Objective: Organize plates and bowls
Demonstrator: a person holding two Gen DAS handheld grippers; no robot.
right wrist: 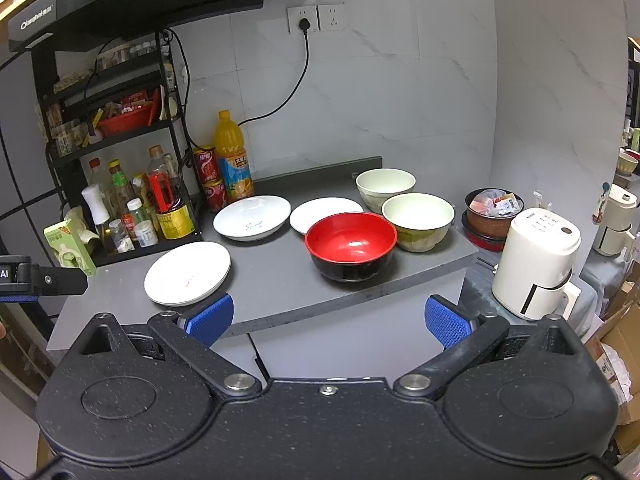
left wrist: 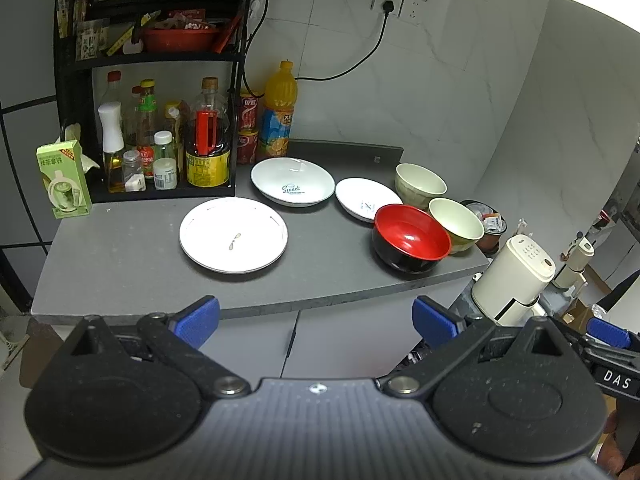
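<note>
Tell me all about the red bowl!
The red bowl is glossy red inside and black outside, round and deep. It looks empty and stands upright near the front edge of the grey counter. A pale green bowl sits close behind on its right, maybe touching. A white plate lies just behind it.

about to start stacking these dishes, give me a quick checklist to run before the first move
1. Left gripper open and empty: ok, fingers spread, nothing between them.
2. Right gripper open and empty: ok.
3. All three plates lie flat and apart: ok for the flat plate and the Sweet plate; the small plate is partly hidden behind the red bowl, so contact there: cannot tell.
4. Bowls upright and empty: ok for the red bowl and both cream bowls.
5. Red bowl safely on the counter: not ok, it sits near the front edge.
6. Grippers clear of the dishes: ok, both hover short of the counter.
</note>
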